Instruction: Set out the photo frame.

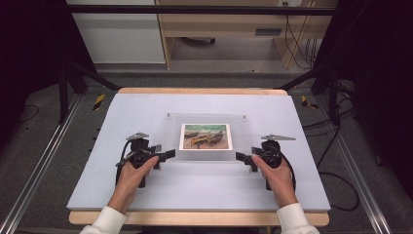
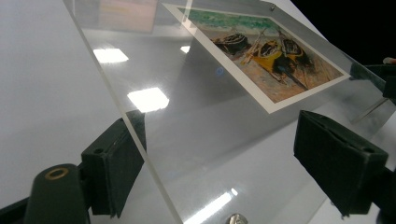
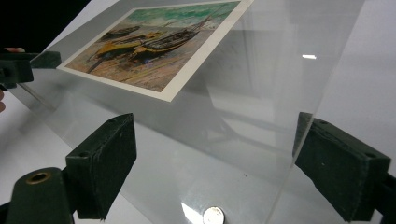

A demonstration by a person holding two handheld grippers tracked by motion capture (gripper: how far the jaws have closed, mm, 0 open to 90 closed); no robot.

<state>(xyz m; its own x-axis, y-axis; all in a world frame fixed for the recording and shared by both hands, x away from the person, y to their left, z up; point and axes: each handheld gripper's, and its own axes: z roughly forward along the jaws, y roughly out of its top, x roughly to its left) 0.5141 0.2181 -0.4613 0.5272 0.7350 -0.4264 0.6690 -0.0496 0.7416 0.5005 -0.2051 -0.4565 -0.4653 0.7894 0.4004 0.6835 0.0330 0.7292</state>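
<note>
- Acrylic frame (image 1: 207,136): a clear two-sheet panel lying flat near the middle of the counter (image 1: 146,105), whose white mat covers almost the whole top. It is the largest working item, and each near corner is straddled by one pair of tongs.
- Print (image 1: 205,136): a painting of beached boats with a white border, sandwiched inside the panel and sitting toward its far half; it appears square to the panel edges.
- Left tongs (image 1: 168,155): held in the person's left hand at the panel's near-left corner. In the left gripper view the panel edge runs between the two black pads (image 2: 112,165), which stand wide apart; one pad sits close against the edge, yet no squeeze is evident, so the tongs read as released.
- Right tongs (image 1: 242,158): held in the right hand at the near-right corner. In the right gripper view the pads (image 3: 100,161) again stand well apart with the clear sheet between them, unclenched.
- Screw caps (image 3: 213,215): small silver fasteners at the panel corners, the smallest items.
- Progress, as judged: both tongs are placed for a two-handed pickup, but neither grip is made. Closing, lifting and moving the frame remain to be done.
</note>
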